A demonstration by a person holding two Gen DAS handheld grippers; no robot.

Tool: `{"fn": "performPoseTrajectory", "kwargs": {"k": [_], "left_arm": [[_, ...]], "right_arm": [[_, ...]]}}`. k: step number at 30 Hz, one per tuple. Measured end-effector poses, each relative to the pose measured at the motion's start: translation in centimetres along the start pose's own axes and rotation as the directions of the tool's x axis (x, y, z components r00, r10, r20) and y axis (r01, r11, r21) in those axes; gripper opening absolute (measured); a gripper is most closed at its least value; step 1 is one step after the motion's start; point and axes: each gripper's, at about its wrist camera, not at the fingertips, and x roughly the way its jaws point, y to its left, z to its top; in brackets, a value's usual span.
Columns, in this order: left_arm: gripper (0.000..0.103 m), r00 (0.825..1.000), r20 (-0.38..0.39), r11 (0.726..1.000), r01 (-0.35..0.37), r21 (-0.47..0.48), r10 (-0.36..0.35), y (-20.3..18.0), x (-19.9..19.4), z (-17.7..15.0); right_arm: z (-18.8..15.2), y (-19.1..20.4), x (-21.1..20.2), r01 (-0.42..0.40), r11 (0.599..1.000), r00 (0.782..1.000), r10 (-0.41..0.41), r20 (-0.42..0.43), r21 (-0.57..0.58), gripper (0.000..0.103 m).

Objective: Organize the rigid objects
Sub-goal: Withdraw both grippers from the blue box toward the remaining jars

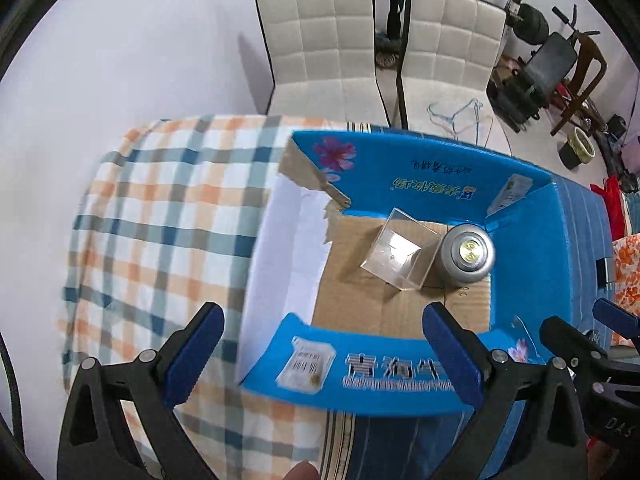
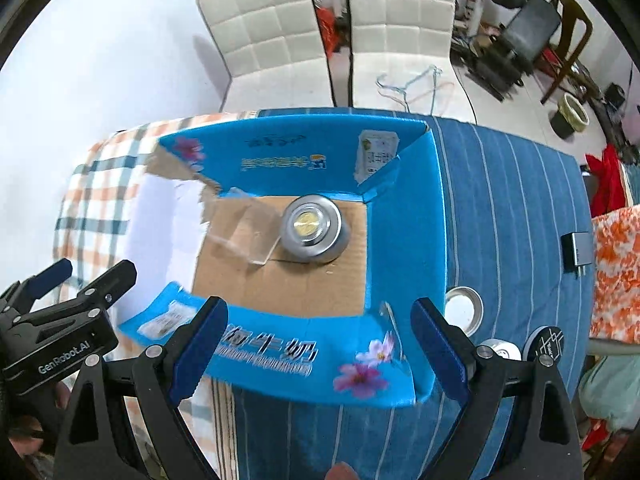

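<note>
An open blue cardboard box (image 1: 400, 396) (image 2: 404, 248) sits on the cloth-covered table. Inside it, on the brown floor, lie a clear plastic case (image 1: 394, 254) (image 2: 244, 228) and, to its right, a silver round tin (image 1: 468, 254) (image 2: 310, 226). My left gripper (image 1: 324, 352) hovers open over the box's near wall, nothing between its fingers. My right gripper (image 2: 320, 344) is open too, above the near wall; the left gripper (image 2: 64, 312) shows at its lower left. Outside the box, to the right, lie a round metal lid (image 2: 464, 310), a small silver disc (image 2: 500, 350) and a black round object (image 2: 546, 342).
The table carries a checked cloth (image 1: 160, 208) on the left and a blue striped cloth (image 2: 512, 208) on the right. A small grey device (image 2: 576, 250) lies by an orange patterned fabric (image 2: 616, 276). Two white padded chairs (image 1: 324, 40) (image 2: 400, 20) stand behind the table, clutter beyond them.
</note>
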Motion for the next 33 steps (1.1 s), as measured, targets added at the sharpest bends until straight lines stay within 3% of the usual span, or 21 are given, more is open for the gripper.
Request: {"fn": "performPoseTrajectory", "kwargs": {"k": [12,18,22,26,33], "left_arm": [[0.102,0.994,0.112,1.000,-0.011,-0.009,0.012,-0.6,-8.1,-2.5],[0.102,0.990,0.140,1.000,0.013,-0.002,-0.013,-2.4,-10.0,-3.5],[0.102,0.988,0.148,0.999,0.043,0.033,-0.048,-5.6,-10.0,-3.5],[0.102,0.989,0.123,0.992,0.076,0.101,-0.088,-10.6,-8.5,-3.7],[0.102,0.986,0.001,0.959,0.164,0.231,-0.169,-22.2,-3.9,-5.1]], "right_arm": [[-3.7,0.1,-9.0,-0.089,0.995,0.993,0.092,0.076,-0.036,0.095],[-4.8,-2.6,-11.2,-0.095,0.995,0.989,0.093,0.111,0.012,0.095],[-5.3,-7.1,-11.0,-0.079,0.991,0.993,0.068,0.100,0.110,0.095],[-6.5,-14.1,-10.1,-0.018,0.971,0.998,0.003,0.065,0.239,0.095],[-9.6,-27.2,-6.5,0.079,0.898,0.997,-0.072,-0.032,0.433,0.095]]}}
